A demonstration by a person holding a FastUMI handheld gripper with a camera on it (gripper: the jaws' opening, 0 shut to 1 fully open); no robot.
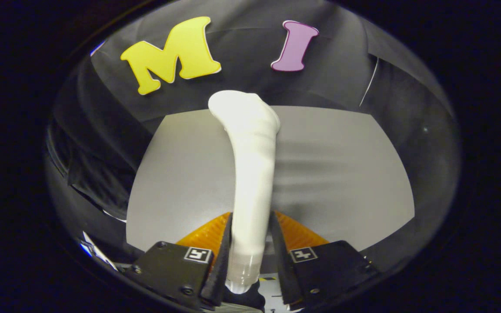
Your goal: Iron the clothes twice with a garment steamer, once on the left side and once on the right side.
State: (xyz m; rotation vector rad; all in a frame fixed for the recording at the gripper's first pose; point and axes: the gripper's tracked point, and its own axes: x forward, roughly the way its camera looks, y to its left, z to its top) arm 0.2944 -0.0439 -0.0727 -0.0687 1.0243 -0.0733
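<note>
A white garment steamer (250,174) stands up between my gripper's fingers, its handle clamped at the base and its wider head reaching out beyond them. My gripper (250,237) is shut on the steamer's handle, both fingers pressing its sides. Below and beyond the fingers spreads a flat grey surface (342,174), the table or board top; I cannot tell whether a garment lies on it. The steamer's head hangs over the far edge of that surface.
Black cloth (102,143) hangs around the grey surface, with folds bunched at the left. A thin pale cord or seam (370,82) runs down the cloth at the back right. Part of a white object (96,252) shows low at the left.
</note>
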